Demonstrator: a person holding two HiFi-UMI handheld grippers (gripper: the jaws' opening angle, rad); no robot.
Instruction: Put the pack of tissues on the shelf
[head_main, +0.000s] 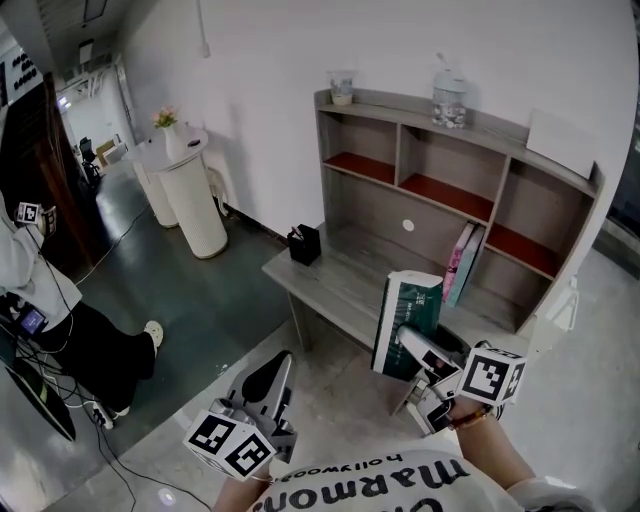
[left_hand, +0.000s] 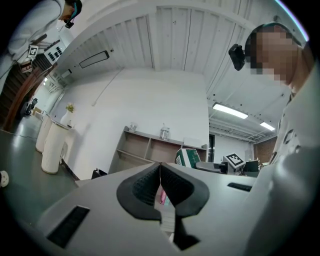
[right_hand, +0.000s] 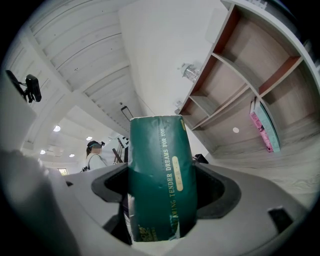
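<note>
A dark green and white pack of tissues (head_main: 408, 322) stands upright in my right gripper (head_main: 412, 352), which is shut on its lower part, just in front of the grey shelf unit (head_main: 455, 215). In the right gripper view the pack of tissues (right_hand: 159, 175) fills the gap between the two dark pads, and the shelf unit (right_hand: 250, 95) lies ahead to the right. My left gripper (head_main: 270, 385) hangs low at the left, away from the shelf, its jaws closed together with nothing between them. The left gripper view shows the tissues (left_hand: 189, 156) held up at the right.
Pink and teal books (head_main: 462, 262) lean in the lower right compartment. A black holder (head_main: 304, 244) sits on the desk's left end. A cup (head_main: 342, 88) and a jar (head_main: 449, 100) stand on top. A white round cabinet (head_main: 190, 195) stands left. A person (head_main: 40, 290) stands at far left.
</note>
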